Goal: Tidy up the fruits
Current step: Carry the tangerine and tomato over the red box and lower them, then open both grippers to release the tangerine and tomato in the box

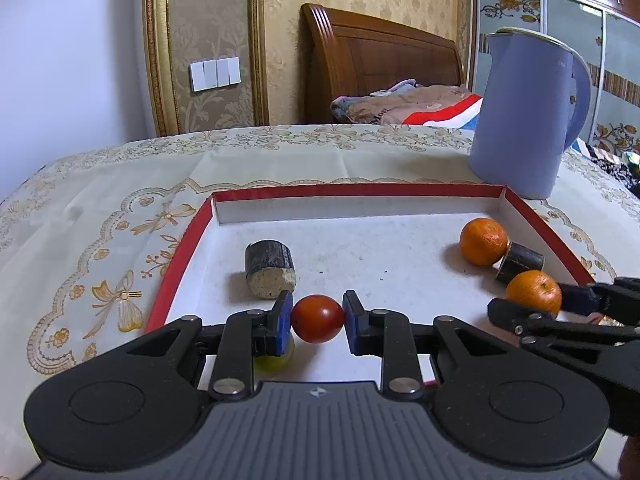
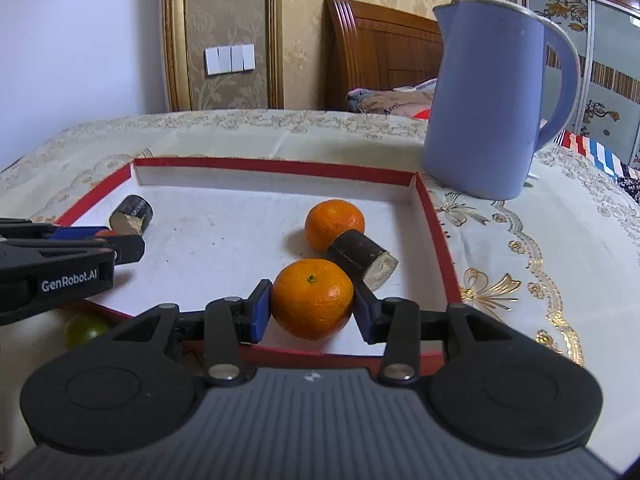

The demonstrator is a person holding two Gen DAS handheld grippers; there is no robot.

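We read "GenRobot.AI" on left claw pinching red tomato; right claw pinches near orange.

A blue kettle stands on the embroidered tablecloth.

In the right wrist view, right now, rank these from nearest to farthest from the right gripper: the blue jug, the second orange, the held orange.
1. Held orange, between the right gripper's pads.
2. Second orange, farther in the red tray.
3. Blue jug, beyond the tray, back right.
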